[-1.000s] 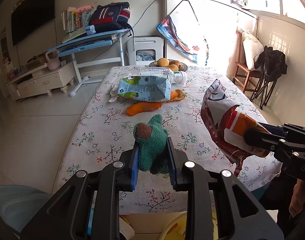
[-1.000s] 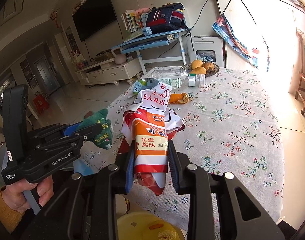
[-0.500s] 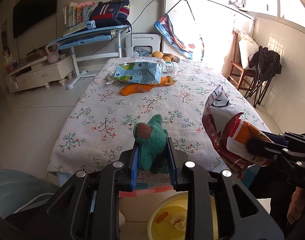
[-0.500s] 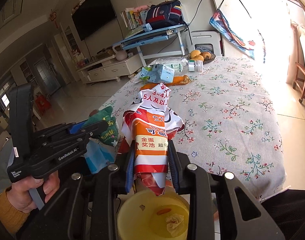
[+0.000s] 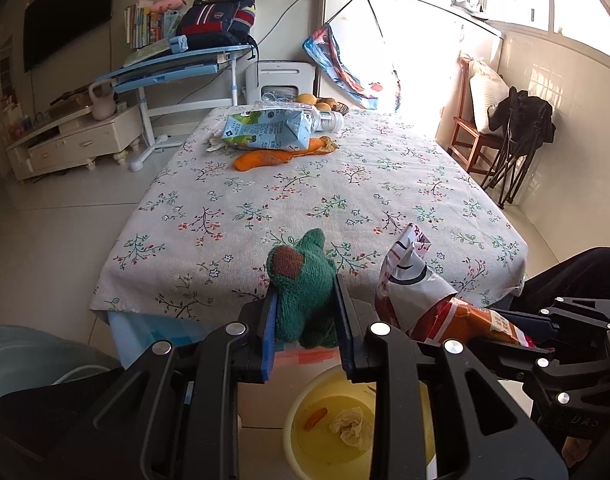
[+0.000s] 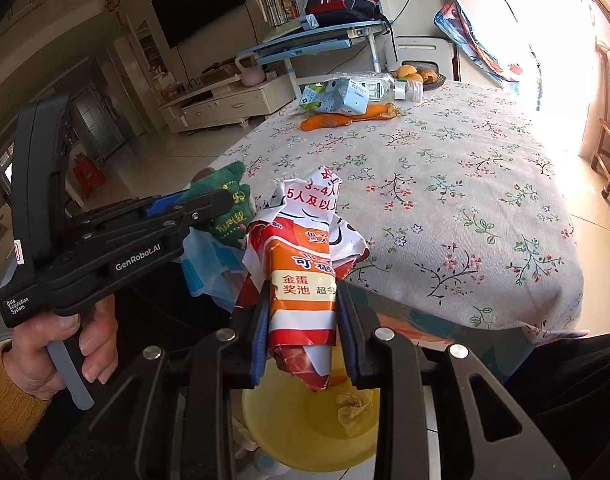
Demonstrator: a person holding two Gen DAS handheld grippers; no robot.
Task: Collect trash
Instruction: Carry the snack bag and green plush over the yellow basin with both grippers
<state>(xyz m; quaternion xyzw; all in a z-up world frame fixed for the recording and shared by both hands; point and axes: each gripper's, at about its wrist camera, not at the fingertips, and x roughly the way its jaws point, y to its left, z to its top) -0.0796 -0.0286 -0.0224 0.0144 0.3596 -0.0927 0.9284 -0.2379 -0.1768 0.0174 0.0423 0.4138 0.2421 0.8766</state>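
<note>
Left wrist view: my left hand-held gripper [image 5: 303,312] clamps a green plush toy [image 5: 301,280], ahead of the round yellow plastic bin [image 5: 305,436] below; releasing here, I'd bin something that isn't trash.

Right wrist view: my right hand-held gripper [image 6: 303,332] pinches a crumpled red-orange snack wrapper [image 6: 305,264] above the bin's near rim; it could snag and drop outside.

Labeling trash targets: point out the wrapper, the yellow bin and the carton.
wrapper [image 6: 303,292], right wrist view, orange printed panel.
yellow bin [image 5: 301,446], left wrist view, inner wall.
carton [image 5: 265,134], left wrist view, printed side.
</note>
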